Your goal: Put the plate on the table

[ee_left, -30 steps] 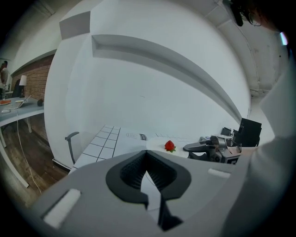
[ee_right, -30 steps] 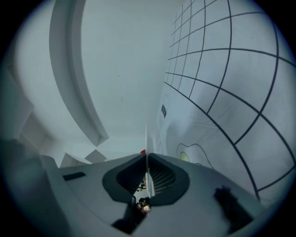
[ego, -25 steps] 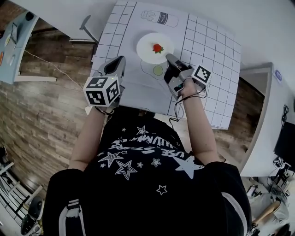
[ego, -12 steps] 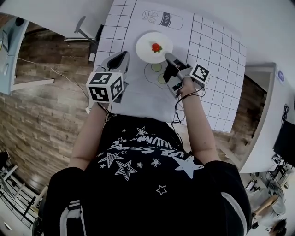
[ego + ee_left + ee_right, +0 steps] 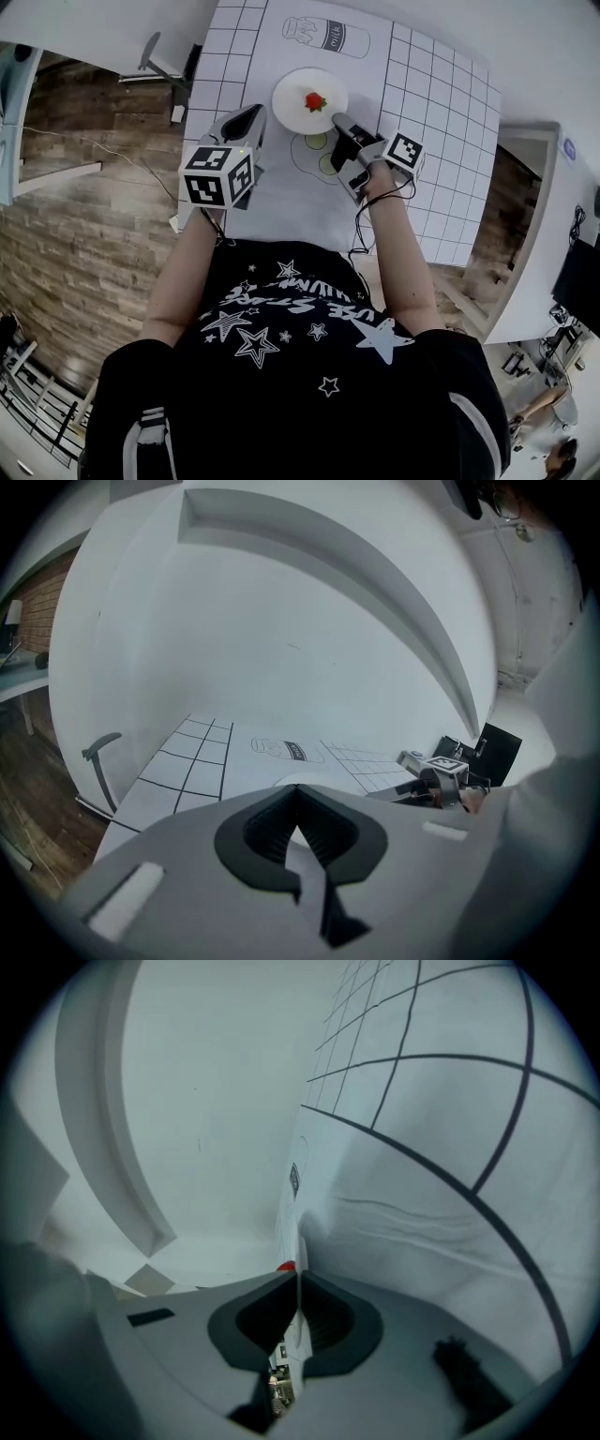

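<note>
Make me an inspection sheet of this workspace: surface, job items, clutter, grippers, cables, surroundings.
Surface: white gridded mat covering the table, with a printed milk bottle drawing and green round marks.
Job's things: white plate over the mat, a small red item on it; whether it rests down cannot be told.
Clutter: nothing seen.
Grippers: right gripper shut on the plate's near rim; left gripper shut, empty, beside the plate.
Cables: black cable from the right gripper along the forearm; thin floor cable.
Surroundings: wood floor, white wall.
</note>
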`<state>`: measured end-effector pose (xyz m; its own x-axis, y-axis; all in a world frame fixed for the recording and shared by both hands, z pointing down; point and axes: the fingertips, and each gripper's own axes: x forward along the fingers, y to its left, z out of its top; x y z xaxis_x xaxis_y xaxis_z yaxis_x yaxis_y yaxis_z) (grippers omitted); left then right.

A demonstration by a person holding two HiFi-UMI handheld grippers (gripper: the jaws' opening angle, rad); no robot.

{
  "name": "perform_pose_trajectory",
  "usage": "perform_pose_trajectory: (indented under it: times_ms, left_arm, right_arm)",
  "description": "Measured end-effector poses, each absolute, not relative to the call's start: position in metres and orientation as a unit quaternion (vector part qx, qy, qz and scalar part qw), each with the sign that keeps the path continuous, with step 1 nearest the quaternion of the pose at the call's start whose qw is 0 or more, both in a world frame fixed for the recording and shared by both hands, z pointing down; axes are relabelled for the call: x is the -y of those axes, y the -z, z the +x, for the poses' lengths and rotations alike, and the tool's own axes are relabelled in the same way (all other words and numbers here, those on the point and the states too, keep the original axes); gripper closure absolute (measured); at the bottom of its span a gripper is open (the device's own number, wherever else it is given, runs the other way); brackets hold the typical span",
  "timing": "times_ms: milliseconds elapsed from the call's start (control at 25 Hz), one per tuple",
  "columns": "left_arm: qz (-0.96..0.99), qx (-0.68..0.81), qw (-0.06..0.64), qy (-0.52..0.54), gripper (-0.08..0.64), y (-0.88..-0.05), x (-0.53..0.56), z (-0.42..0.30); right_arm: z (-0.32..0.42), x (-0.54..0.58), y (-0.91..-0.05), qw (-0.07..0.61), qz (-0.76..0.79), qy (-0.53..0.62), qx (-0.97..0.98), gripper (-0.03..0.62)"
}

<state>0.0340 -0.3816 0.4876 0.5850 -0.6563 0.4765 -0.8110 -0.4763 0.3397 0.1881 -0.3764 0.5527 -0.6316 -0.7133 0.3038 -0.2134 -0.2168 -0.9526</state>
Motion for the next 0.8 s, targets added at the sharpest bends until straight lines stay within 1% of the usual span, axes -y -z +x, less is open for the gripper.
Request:
perform_pose_trajectory:
  times_ms: [520, 640, 800]
  left_arm:
    - [0.84, 0.448, 0.273, -0.137, 0.551, -0.485, 0.372, 0.02]
    - [0.839, 0.452, 0.271, -0.133, 0.551, -0.482, 0.367, 0.018]
    - [0.839, 0.458, 0.263, -0.129, 0.551, -0.474, 0.36, 0.016]
  right_arm:
    - [0.182, 0.366, -0.561, 0.095, -0.428, 0.664, -0.606, 0.569]
    - [0.184, 0.362, -0.561, 0.088, -0.429, 0.664, -0.606, 0.569]
    - [0.186, 0.356, -0.555, 0.094, -0.426, 0.665, -0.606, 0.568]
